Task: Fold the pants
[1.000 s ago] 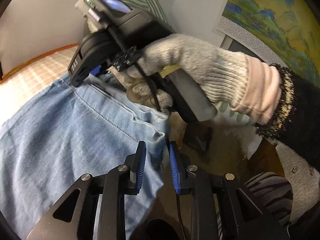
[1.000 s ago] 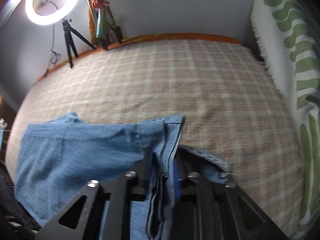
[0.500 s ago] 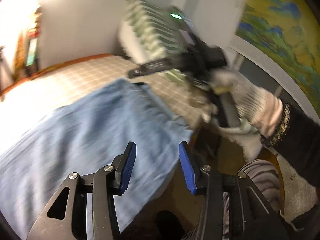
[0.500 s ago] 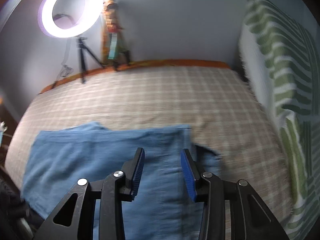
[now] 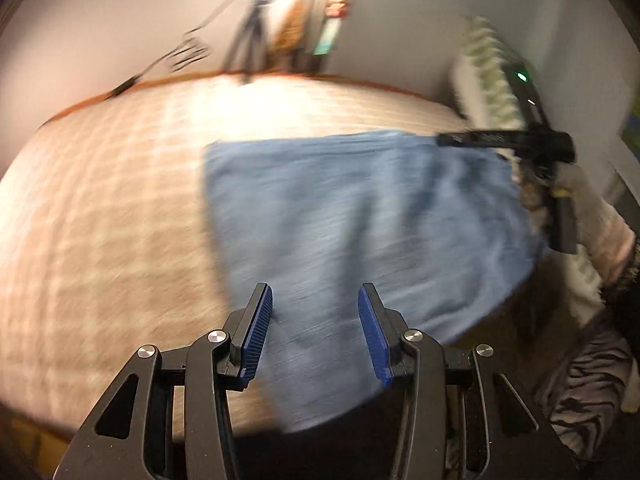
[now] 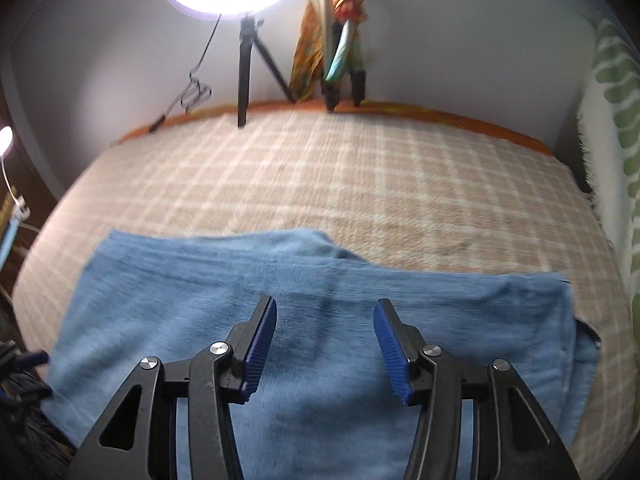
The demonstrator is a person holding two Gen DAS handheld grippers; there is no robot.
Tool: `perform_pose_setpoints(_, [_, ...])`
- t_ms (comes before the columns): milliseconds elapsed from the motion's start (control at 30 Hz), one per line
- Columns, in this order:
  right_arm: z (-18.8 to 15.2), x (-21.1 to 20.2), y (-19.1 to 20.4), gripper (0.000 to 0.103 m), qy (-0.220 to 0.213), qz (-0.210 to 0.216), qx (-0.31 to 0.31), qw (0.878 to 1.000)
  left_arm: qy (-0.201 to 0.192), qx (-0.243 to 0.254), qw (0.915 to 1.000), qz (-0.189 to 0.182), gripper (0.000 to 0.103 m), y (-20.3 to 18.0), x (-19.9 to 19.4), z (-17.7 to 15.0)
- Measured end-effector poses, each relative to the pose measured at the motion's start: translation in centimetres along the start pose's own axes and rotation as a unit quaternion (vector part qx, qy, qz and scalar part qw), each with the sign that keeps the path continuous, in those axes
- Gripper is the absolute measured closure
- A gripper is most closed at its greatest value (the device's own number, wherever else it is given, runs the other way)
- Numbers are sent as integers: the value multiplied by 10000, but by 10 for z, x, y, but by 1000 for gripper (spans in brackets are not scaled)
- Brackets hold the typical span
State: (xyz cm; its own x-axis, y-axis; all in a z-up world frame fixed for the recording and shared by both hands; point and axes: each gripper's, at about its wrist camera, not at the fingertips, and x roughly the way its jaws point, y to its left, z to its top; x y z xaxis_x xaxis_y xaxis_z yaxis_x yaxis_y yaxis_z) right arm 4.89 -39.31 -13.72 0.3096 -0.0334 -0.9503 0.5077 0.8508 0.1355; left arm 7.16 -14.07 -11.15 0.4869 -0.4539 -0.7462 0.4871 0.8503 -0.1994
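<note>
Light blue denim pants [image 6: 320, 296] lie folded flat on the checked beige bedspread [image 6: 360, 176], near its front edge. They also show blurred in the left wrist view [image 5: 360, 216]. My left gripper [image 5: 316, 320] is open and empty, raised above the pants' near part. My right gripper [image 6: 324, 332] is open and empty, above the middle of the pants. In the left wrist view the right gripper's body [image 5: 520, 140] shows at the pants' right edge, held by a gloved hand [image 5: 580, 192].
A ring light on a tripod [image 6: 244, 60] and a colourful cloth figure [image 6: 340, 20] stand at the bed's far edge by the wall. A green-and-white patterned cushion [image 6: 616, 140] lines the right side. A striped cloth [image 5: 580, 392] lies below the bed's front edge.
Both grippers let go of the pants' edge, opened and pulled back upward. The pants dropped flat onto the bedspread. The left view swung left toward the wall.
</note>
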Motion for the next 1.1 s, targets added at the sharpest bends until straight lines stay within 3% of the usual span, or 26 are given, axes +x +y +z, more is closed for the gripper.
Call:
perform_pose_setpoints(167, [-11,32,20,49,395,-375,-512,9972,86,-447,9990,6,60,16,10,-11])
perform_pose_setpoints(267, [-11,31,27,49,433,-486,-592,9961,83,-795,9967,-129,60,26,12,-16])
perform_pose_setpoints(467, [-2,1,57,44,209,171,-509,9983,15,-1404,9884,-587,63,40,8,-19])
perform_pose_setpoints(567, [5,-10,80,39,186,877,-322,9955,-57,-1670,9831,-749,75,45,8,-19])
perform_pose_setpoints(667, [13,-16,105,32,255,1434,-239,9891,-274,-1605,9831,-831,83,40,3,-17])
perform_pose_setpoints(800, [25,-18,141,29,424,1931,-312,9798,-599,-1253,9870,-804,85,22,-5,-7])
perform_pose_setpoints(933, [38,-8,176,27,709,2186,-337,9727,-764,-854,9898,-843,85,2,-7,6])
perform_pose_setpoints(1100, [50,10,222,27,1184,2137,-858,9659,-858,-628,9898,-953,85,-15,-6,11])
